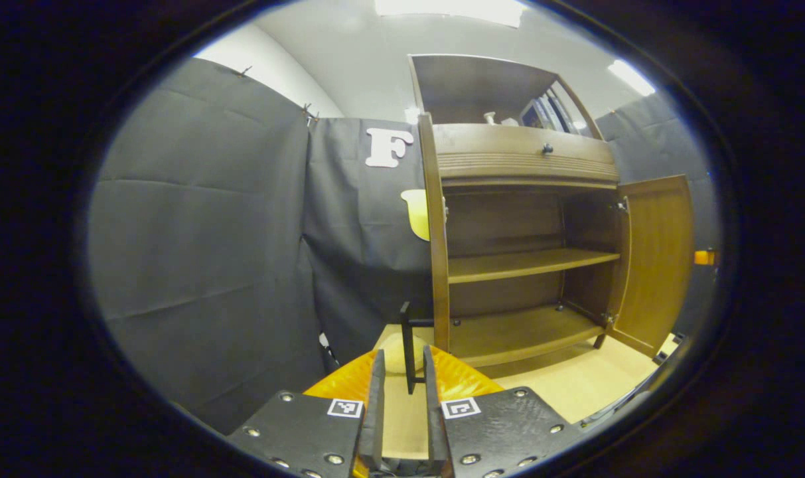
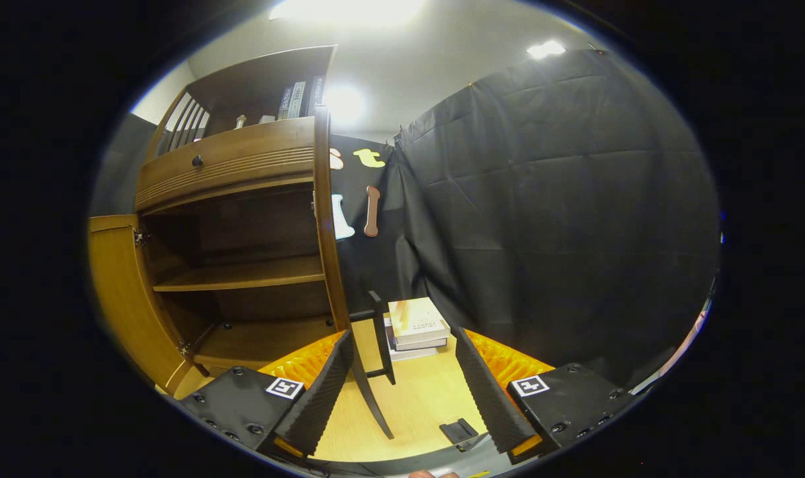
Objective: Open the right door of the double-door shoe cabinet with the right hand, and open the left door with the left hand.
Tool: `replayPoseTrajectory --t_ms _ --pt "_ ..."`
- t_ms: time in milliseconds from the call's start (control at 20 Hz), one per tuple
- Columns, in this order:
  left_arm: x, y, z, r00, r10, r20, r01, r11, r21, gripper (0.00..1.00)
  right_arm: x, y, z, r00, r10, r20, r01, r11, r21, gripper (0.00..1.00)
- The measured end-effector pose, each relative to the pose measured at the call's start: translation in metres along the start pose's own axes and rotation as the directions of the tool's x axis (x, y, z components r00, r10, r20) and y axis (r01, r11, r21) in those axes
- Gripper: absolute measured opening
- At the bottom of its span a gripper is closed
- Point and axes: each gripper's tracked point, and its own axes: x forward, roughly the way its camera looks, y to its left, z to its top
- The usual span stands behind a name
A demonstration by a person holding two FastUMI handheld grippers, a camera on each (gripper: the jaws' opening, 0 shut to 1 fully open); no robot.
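Observation:
The wooden shoe cabinet (image 1: pixel 521 159) stands with both doors swung out and its bare shelves showing. In the left gripper view the left door (image 1: pixel 436 232) is edge-on. Its black handle (image 1: pixel 407 345) stands in the narrow gap of my left gripper (image 1: pixel 403 355), with a sliver of space on each side. The right door (image 1: pixel 654 259) hangs wide at the right. In the right gripper view the right door (image 2: pixel 328 219) is edge-on, and its black handle (image 2: pixel 381 332) sits loosely inside my widely open right gripper (image 2: pixel 402 338). The left door (image 2: pixel 120 299) is at the far left.
Black cloth walls close in on both sides. A stack of books (image 2: pixel 415 322) lies on the light wooden floor (image 2: pixel 415 398) behind the right door, with a small black piece (image 2: pixel 458 431) nearer. A drawer with a knob (image 1: pixel 547 149) and an upper shelf with books (image 2: pixel 296 99) top the cabinet.

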Motion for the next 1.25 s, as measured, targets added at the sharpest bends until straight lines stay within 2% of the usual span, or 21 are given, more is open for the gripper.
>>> replayPoseTrajectory --t_ms 250,400,750,950,1050,1100,1150,1250 --pt "-0.016 -0.011 0.033 0.998 0.062 0.014 -0.061 0.997 -0.054 0.95 -0.004 0.0 0.005 0.999 0.044 -0.024 -0.045 0.997 -0.059 0.98" --pt "-0.021 -0.026 0.049 0.998 0.062 0.031 -0.059 0.994 -0.095 0.95 -0.006 0.007 0.015 0.996 0.08 -0.034 -0.083 0.994 -0.075 0.98" --pt "-0.024 -0.038 0.071 0.994 0.104 0.025 -0.101 0.989 -0.108 0.95 -0.014 0.03 0.044 0.988 0.154 -0.018 -0.155 0.985 -0.07 0.98" --pt "-0.017 -0.054 0.088 0.995 0.089 0.034 -0.085 0.99 -0.109 0.95 -0.016 0.036 0.058 0.99 0.144 0.001 -0.144 0.988 -0.055 0.98" --pt "-0.01 -0.064 0.096 0.996 0.083 0.041 -0.079 0.993 -0.086 0.95 -0.015 0.044 0.062 0.989 0.149 0.026 -0.147 0.988 -0.049 0.98" --pt "-0.003 -0.071 0.101 0.997 0.068 0.045 -0.065 0.995 -0.07 0.95 -0.011 0.043 0.061 0.991 0.133 0.019 -0.131 0.989 -0.064 0.92" --pt "0.002 -0.08 0.104 0.997 0.057 0.047 -0.055 0.997 -0.045 0.95 -0.011 0.039 0.058 0.993 0.115 0.015 -0.114 0.992 -0.049 0.92" --pt "0.008 -0.088 0.113 0.997 0.048 0.064 -0.048 0.999 -0.014 0.95 -0.012 0.05 0.059 0.989 0.148 0.026 -0.148 0.989 0.012 0.92"
